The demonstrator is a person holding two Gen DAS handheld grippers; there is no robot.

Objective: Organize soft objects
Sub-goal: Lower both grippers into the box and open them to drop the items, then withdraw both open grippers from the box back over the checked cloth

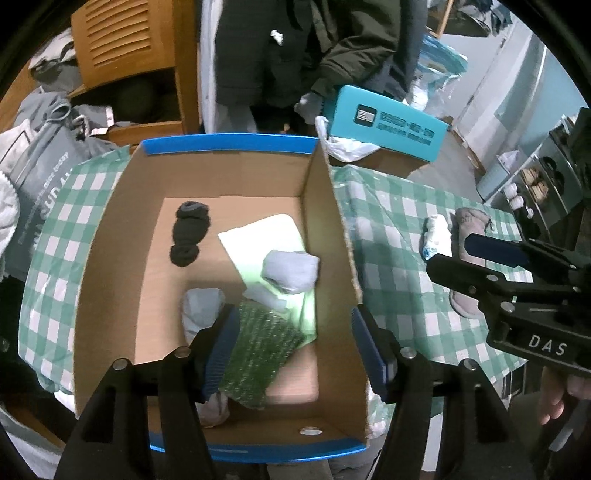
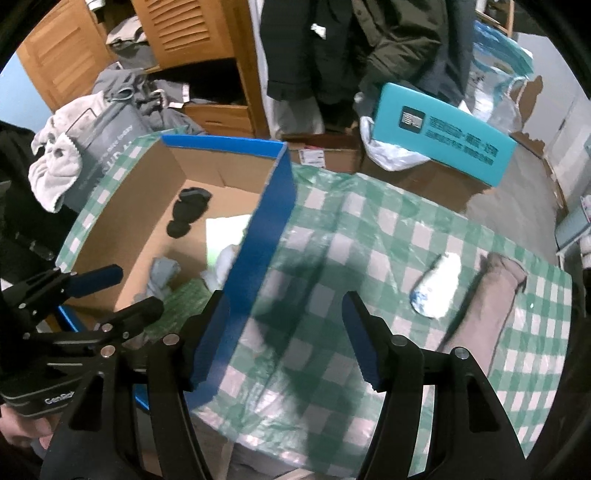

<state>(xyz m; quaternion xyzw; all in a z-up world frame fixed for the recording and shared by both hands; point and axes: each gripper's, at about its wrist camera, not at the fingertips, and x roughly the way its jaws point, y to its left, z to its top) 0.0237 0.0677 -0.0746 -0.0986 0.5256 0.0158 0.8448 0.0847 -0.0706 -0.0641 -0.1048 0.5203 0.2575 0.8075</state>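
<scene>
Green cloth [image 1: 258, 350] between parted jaws

The box [image 1: 332, 206] is brown cardboard, matt inside, with smooth blue outside walls. The table [image 2: 369, 229] wears a shiny plastic cover in green and white checks. The dark sock [image 1: 188, 236] and the grey socks [image 1: 290, 269] are soft cloth. The green cloth [image 1: 258, 350] looks rough and fuzzy. Each hand-held gripper [image 1: 291, 354] is matt black plastic with ribbed blue pads [image 2: 360, 343] and small metal pins. The cabinet [image 2: 192, 33] is wood.
</scene>
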